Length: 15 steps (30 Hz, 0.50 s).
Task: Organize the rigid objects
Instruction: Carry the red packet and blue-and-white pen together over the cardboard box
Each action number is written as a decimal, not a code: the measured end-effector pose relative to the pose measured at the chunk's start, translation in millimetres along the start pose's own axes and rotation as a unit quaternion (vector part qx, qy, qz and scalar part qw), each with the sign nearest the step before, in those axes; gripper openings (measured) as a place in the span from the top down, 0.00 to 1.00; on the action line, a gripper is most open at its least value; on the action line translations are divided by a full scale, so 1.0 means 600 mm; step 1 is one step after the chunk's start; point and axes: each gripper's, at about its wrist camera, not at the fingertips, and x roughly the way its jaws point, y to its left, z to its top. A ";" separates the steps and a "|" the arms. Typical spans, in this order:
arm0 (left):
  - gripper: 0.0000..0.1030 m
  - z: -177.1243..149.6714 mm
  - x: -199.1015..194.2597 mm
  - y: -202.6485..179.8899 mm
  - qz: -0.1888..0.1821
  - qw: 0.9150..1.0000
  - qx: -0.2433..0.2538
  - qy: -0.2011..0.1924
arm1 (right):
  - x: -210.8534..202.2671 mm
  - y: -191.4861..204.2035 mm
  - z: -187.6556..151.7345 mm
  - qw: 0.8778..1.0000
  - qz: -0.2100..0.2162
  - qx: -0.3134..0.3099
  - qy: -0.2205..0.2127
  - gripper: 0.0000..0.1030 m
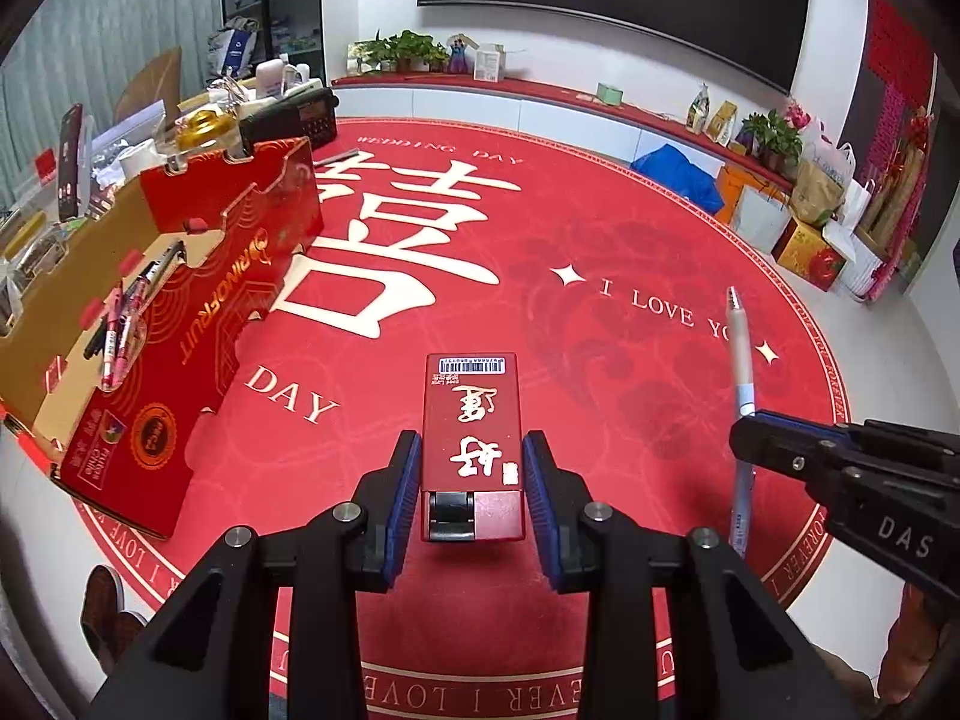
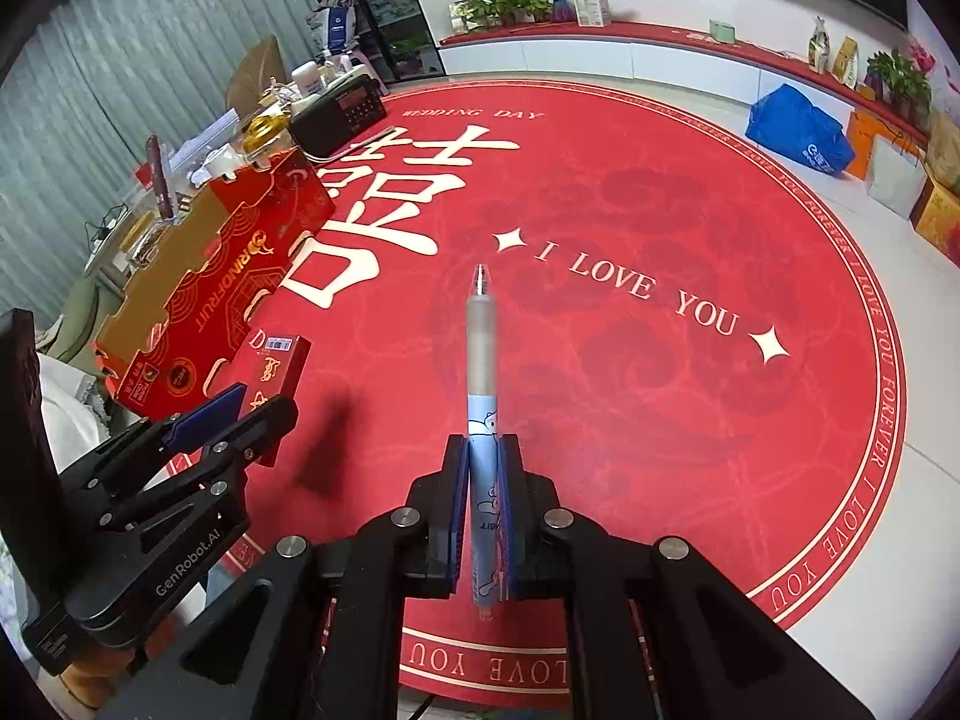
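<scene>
My left gripper point(image 1: 471, 450) is shut on a small red box point(image 1: 471, 408) with gold characters and a barcode, held lengthwise above the round red rug point(image 1: 600, 228). The right wrist view shows that same left gripper point(image 2: 264, 402) and small red box point(image 2: 277, 363) at the left. My right gripper point(image 2: 485, 450) is shut on a light blue pen point(image 2: 480, 348) with a frosted grip, tip pointing away. From the left wrist view, the pen point(image 1: 741, 360) and right gripper point(image 1: 747, 441) sit at the right. A large red carton tray point(image 1: 180, 312) holding several pens point(image 1: 126, 324) lies to the left.
The carton tray point(image 2: 204, 276) rests on the rug's left edge, with a black radio point(image 1: 300, 114) and clutter behind it. Potted plants point(image 1: 402, 51) stand on a low red-topped ledge. A blue bag point(image 2: 798, 132) and gift boxes point(image 1: 810, 252) stand at the right. A shoe point(image 1: 105, 606) is near left.
</scene>
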 end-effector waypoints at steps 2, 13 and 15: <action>0.64 0.001 -0.006 0.005 0.001 1.000 -0.003 -0.005 | -0.001 0.007 0.000 1.000 0.000 -0.005 -0.001 0.90; 0.64 0.011 -0.042 0.036 0.002 0.999 -0.022 -0.032 | -0.012 0.046 0.020 0.999 0.004 -0.031 -0.011 0.90; 0.64 0.018 -0.053 0.044 0.002 0.999 -0.026 -0.039 | -0.013 0.055 0.027 0.999 0.009 -0.036 -0.014 0.90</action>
